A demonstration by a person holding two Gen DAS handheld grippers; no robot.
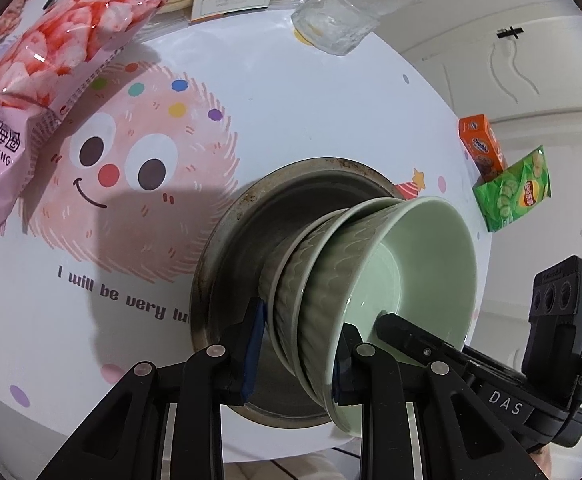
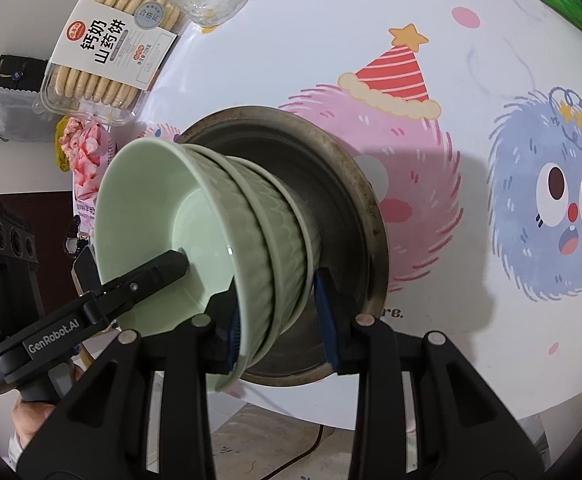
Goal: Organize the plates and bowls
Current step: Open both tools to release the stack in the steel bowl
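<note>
Black tongs fill the foreground in both views. Our left tongs (image 1: 295,348) straddle the stack of green bowls (image 1: 371,272) at its near rim: one blue pad sits outside, just beside the lowest bowl, and the other finger presses the top bowl's rim, so they grip the stack. Our right tongs (image 2: 281,316) clamp the same bowls (image 2: 219,236) from the opposite side, one pad inside the top rim and one against the bottom bowl. We count three bowls nested, standing in a metal plate (image 1: 227,240) on the tabletop (image 1: 291,92). A pink snack bag (image 1: 51,56), a biscuit box (image 2: 107,44) and a clear glass (image 1: 335,20) lie well apart from the plate (image 2: 331,168).
</note>
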